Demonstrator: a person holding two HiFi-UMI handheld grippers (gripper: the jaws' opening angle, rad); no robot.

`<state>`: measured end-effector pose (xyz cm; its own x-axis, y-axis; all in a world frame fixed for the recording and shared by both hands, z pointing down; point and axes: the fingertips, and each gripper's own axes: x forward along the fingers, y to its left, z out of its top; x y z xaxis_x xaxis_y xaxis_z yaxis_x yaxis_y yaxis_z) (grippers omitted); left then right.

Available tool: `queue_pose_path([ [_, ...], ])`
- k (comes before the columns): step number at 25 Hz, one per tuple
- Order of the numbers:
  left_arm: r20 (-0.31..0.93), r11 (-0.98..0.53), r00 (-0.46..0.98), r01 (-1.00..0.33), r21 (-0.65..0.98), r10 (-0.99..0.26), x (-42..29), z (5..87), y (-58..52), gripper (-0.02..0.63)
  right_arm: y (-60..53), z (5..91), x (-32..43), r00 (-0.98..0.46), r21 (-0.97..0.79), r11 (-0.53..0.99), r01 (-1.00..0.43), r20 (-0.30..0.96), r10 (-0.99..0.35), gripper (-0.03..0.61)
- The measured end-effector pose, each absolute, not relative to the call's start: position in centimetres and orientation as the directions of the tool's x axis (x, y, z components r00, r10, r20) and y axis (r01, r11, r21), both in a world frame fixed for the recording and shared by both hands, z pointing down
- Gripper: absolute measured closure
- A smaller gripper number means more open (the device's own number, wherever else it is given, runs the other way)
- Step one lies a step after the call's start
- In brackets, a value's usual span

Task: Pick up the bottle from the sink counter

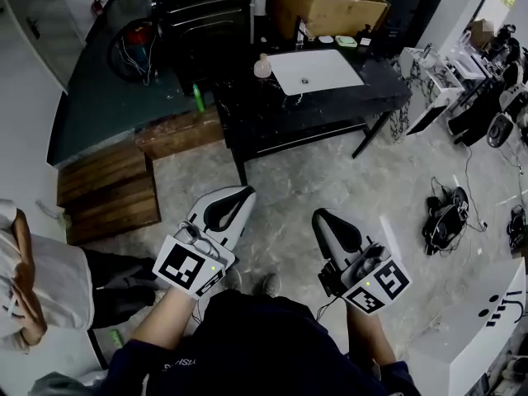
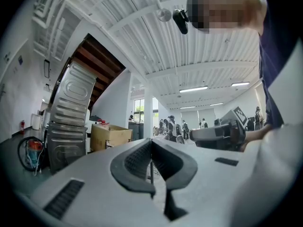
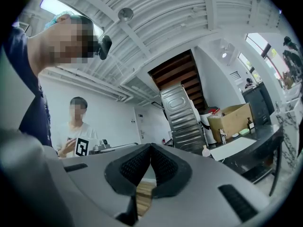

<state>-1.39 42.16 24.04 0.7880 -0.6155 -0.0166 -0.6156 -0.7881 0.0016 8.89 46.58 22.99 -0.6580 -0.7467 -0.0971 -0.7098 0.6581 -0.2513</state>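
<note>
Bottle [image 1: 262, 66], pink, stands on the dark counter [image 1: 330, 99] just left of the white sink [image 1: 318, 71], well apart from us. Our left gripper [image 1: 246, 191] and right gripper [image 1: 318, 215] are pressed together and empty; arriving like that, we would likely topple it. The right gripper view catches the bottle side-on; the left gripper view misses it.

A workshop-like lab: sink counter [image 1: 272, 114], cardboard box [image 1: 330, 11], cables [image 1: 445, 217] on concrete floor [image 1: 330, 176].

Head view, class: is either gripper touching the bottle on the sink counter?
No: the left gripper and right gripper hang over the floor, well short of the counter where the bottle stands.
</note>
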Motion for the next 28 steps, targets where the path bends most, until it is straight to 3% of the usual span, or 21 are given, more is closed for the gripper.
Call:
queue_pose_path([
  [12,-0.004,-0.760,0.760,-0.650,-0.002,-0.650,1.6,25.1,41.1,0.606,45.1,23.9,12.3,-0.685,-0.257,0.683,-0.683,-0.098,-0.722,0.555],
  [28,0.009,-0.757,0.758,-0.653,0.022,-0.653,0.3,27.2,34.5,0.605,38.7,25.7,11.3,-0.688,-0.263,0.678,-0.687,-0.068,-0.723,0.555],
])
